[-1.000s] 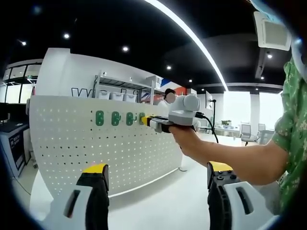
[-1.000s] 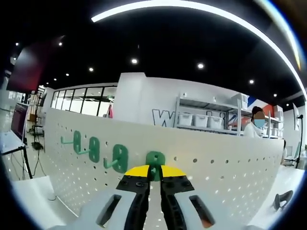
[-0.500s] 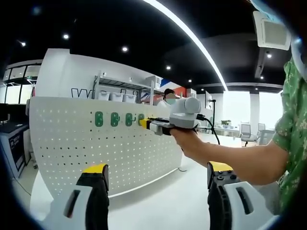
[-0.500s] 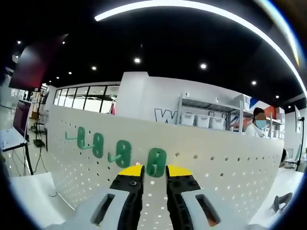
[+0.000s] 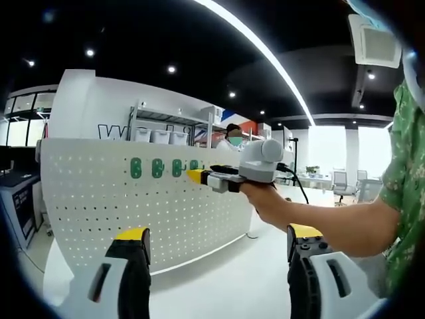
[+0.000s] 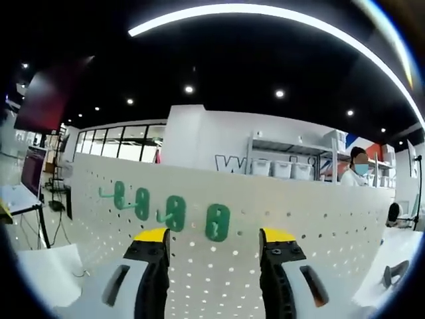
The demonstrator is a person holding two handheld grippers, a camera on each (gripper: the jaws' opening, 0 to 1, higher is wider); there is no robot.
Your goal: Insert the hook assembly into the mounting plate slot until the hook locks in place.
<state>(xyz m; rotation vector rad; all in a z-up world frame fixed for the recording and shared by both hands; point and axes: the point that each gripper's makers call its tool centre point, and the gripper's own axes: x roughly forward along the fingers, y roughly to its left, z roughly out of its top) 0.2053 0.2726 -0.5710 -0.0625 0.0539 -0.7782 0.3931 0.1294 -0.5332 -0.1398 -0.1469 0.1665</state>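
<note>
A white pegboard mounting plate (image 6: 319, 226) stands upright ahead. Several green hooks sit in a row on it. The nearest, a green hook (image 6: 218, 222), is seated in the board just beyond my right gripper (image 6: 214, 236), which is open and apart from it. In the left gripper view the same pegboard (image 5: 133, 212) carries the green hooks (image 5: 157, 167), and the right gripper (image 5: 202, 177), held by a person's hand, points at the row's right end. My left gripper (image 5: 218, 236) is open and empty, low and well back from the board.
A metal shelf with white bins (image 6: 279, 165) stands behind the board, and a person (image 6: 355, 173) is beside it. The person's arm and green sleeve (image 5: 405, 199) cross the right of the left gripper view. A desk (image 5: 16, 199) sits at the far left.
My right gripper has gone from shut on the green hook to open, leaving the hook in the board, and has drawn back a little. The left gripper has held still.
</note>
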